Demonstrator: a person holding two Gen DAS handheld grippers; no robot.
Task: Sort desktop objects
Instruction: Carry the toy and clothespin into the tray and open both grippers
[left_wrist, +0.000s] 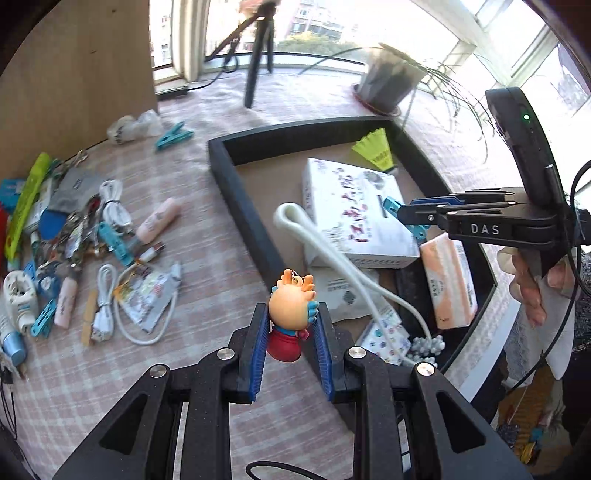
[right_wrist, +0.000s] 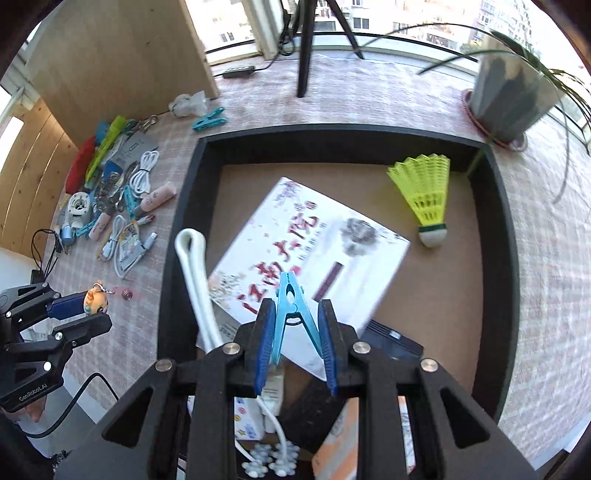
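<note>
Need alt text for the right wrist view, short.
The right gripper holds a blue clothespin above a black tray containing a white box, a yellow shuttlecock and a white cord. At far left, the left gripper holds a small figurine, beyond it a pile of clutter on the checked tablecloth.

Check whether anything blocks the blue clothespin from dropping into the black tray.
The right hand-held gripper holds the blue clothespin above the black tray. No lid or barrier shows; only a white box and a white cord lie underneath.
</note>
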